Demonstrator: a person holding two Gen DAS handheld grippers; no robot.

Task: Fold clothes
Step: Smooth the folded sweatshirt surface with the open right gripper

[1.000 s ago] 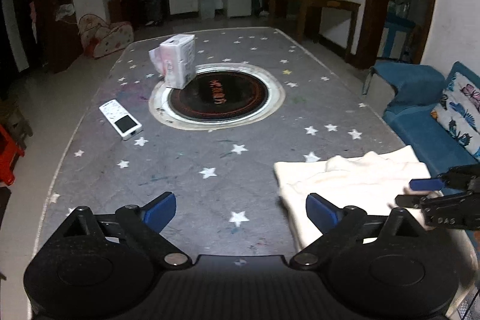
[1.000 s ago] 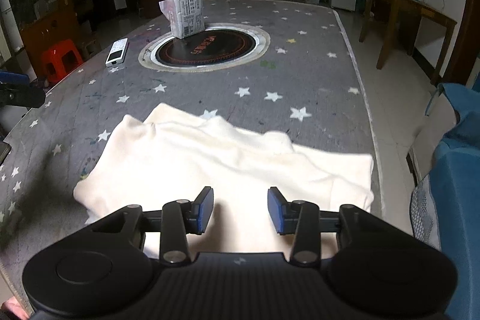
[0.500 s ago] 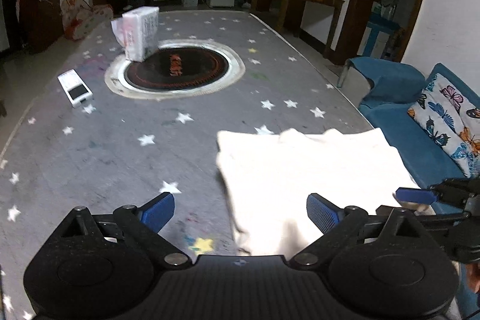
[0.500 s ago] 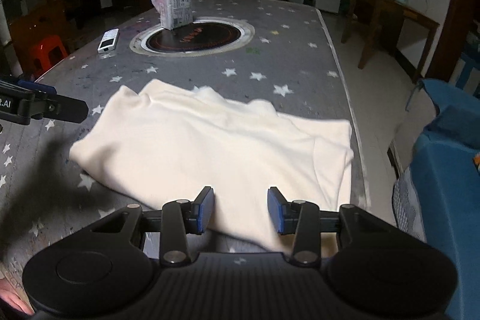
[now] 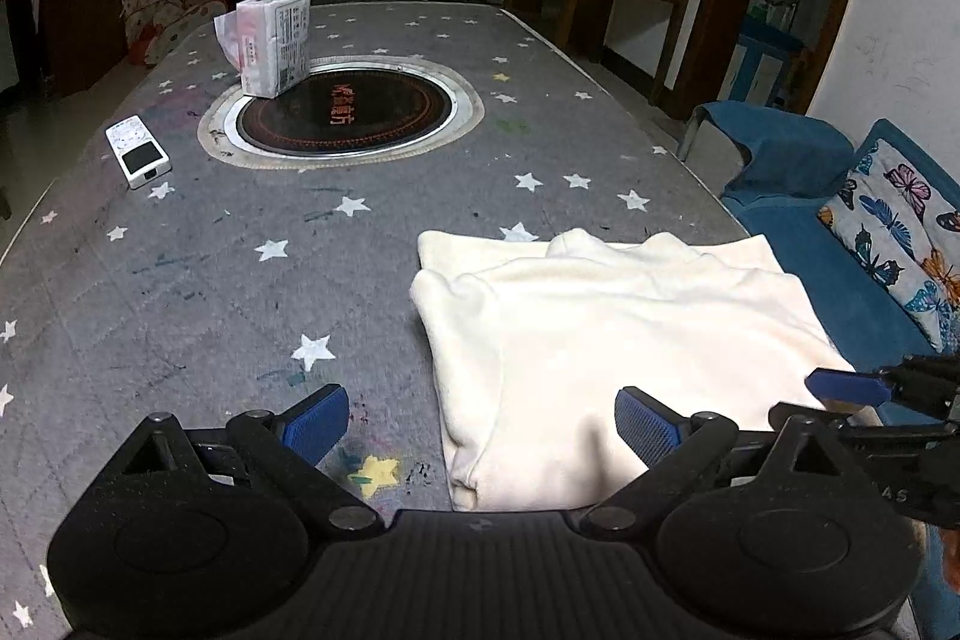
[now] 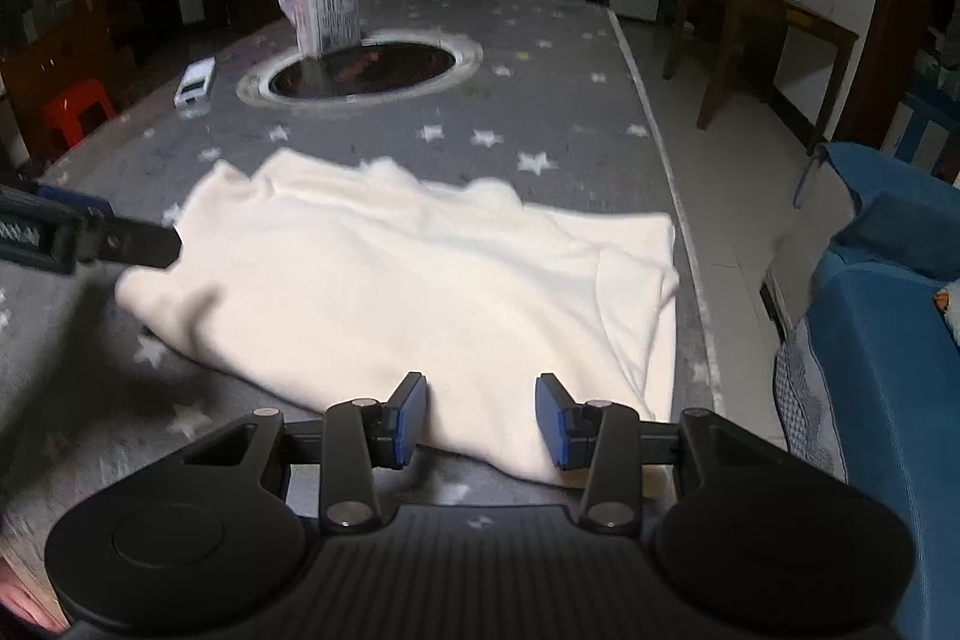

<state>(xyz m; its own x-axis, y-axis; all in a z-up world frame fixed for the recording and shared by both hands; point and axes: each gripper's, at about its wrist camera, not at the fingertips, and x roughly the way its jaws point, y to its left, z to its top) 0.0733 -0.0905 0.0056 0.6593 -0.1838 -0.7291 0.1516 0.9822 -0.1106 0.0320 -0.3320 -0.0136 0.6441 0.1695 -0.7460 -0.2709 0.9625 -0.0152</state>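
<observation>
We find the cream garment [image 5: 606, 340] already doubled over on itself, lying flat on the star-patterned surface [image 5: 240, 280] at the edge nearest the blue sofa [image 5: 840, 268]; in our judgement at least one further fold is left. The left gripper [image 5: 483, 421] hangs over the garment's near left corner, pitched downward, jaws wide apart and empty. The right gripper [image 6: 483, 421] hangs at the garment's near hem, likewise pitched downward, jaws partly apart, clamping nothing.

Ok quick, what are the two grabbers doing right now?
Left gripper: open wide, holding nothing.
Right gripper: open partway, empty, above the cream garment.
</observation>
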